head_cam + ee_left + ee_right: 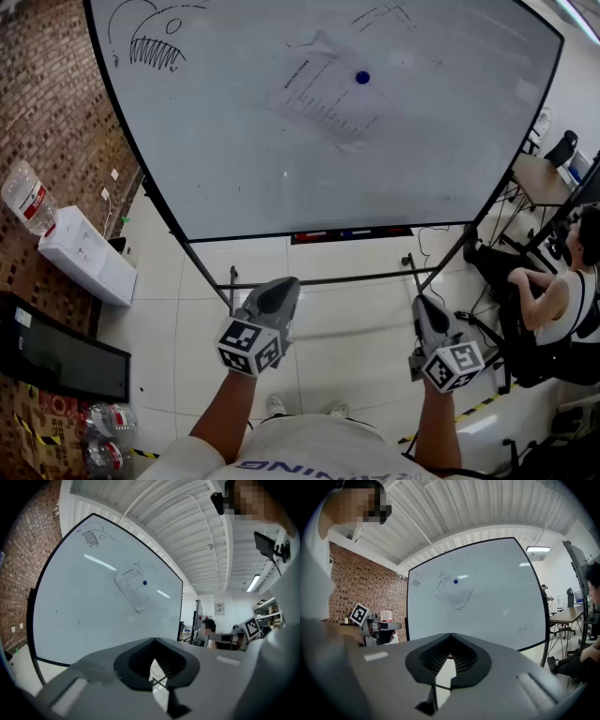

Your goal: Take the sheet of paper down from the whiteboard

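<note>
My left gripper (279,289) is held level, jaws pressed together on nothing, well short of the whiteboard (225,159). The sheet of paper (323,98) hangs tilted on the board's upper middle, far ahead of both grippers — a blue magnet (362,78) sits on its right part. My right gripper (422,307) is likewise closed and empty — further right, a person (562,291) sits.

- Left gripper (280,285) is held level, pointing forward, its jaws closed together with nothing between them
- Right gripper (421,303) is also level and pointing forward, jaws pressed together and empty
- Left forearm (225,412) and right forearm (437,429) are bare and reach forward from the torso, with the grippers side by side and well apart
</note>
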Available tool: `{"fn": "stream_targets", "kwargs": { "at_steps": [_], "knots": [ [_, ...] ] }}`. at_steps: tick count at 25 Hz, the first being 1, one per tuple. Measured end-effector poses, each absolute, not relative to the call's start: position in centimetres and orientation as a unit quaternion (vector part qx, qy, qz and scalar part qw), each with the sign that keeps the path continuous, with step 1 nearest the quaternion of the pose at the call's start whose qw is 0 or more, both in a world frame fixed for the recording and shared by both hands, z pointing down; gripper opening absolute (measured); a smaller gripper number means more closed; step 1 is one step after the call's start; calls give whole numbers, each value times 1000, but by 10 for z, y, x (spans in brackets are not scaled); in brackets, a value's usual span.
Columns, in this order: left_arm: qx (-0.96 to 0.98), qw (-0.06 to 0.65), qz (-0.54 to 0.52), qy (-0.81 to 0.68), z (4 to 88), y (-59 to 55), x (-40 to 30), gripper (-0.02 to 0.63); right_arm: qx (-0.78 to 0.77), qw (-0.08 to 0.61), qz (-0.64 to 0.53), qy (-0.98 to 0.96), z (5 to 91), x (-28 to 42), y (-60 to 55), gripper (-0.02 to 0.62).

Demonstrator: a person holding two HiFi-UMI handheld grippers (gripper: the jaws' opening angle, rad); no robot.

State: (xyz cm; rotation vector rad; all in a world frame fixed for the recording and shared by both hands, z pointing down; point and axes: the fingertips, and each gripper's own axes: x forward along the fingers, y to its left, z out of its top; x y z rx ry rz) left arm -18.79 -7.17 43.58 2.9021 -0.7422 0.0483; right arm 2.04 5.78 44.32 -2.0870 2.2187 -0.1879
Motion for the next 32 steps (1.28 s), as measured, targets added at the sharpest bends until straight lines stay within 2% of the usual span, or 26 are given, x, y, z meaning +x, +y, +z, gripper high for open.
{"fn": "stream_targets", "kwargs": {
  "at_steps": [9,16,26,32],
  "knots": [
    [962,70,22,-262,431,-40,-128,5,-676,60,-73,730,449,89,96,4],
    [961,57,26,-270,420,-41,-102,5,-662,77,-82,741,455,109,90,4],
    [957,67,13,-281,427,-95,-60,5,-669,52,-59,739,442,152,45,3],
    [960,44,-5,-276,402,-156,-25,5,-659,47,-35,750,415,179,-21,3]
  ]
}}
